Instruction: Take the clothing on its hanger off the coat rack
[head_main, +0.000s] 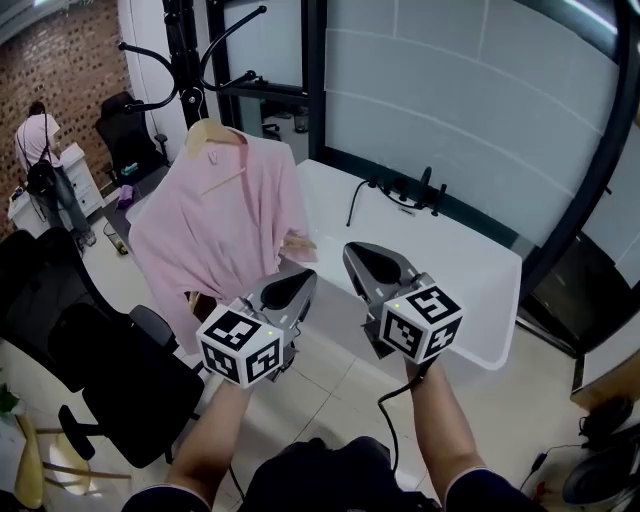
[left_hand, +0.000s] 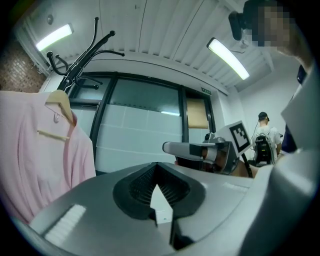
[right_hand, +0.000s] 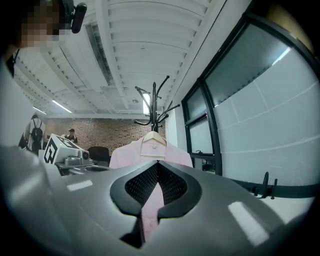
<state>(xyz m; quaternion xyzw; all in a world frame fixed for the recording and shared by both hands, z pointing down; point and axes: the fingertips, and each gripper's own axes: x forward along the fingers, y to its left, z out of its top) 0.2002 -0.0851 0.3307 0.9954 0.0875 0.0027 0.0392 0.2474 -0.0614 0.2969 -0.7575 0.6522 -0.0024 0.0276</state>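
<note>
While the shirt (head_main: 215, 225) is hanging on its hanger (head_main: 212, 135) from a hook of the rack (head_main: 185, 50), just beside the white surface (head_main: 450, 265), the person is holding both grippers out level in front of it. The step in hand is looking like the approach, with the lift not yet begun. The left gripper (head_main: 300, 287) is sitting near the shirt's lower edge in the head view, yet its own view is showing the shirt off to the side and apart from it. Its fingers (left_hand: 132, 192) are resting closed on nothing. The right gripper (head_main: 365, 262) is pointing almost straight at the hanger's shoulders. Its fingers (right_hand: 132, 187) are also lying closed and empty, and the shirt showing through the gap between them is hanging well beyond them. Neither gripper is touching cloth or wood. The next move is probably calling for one gripper to be opening while it is coming up to hanger height, then closing on the wooden shoulder or the neck below the hook rather than on loose fabric, which would likely be slipping. The other gripper could be steadying the shirt's body. After that the hanger is needing to be raised enough for its hook to be clearing the rack's curved arm before it is drawn back, and snagging on that arm is the main risk.
</note>
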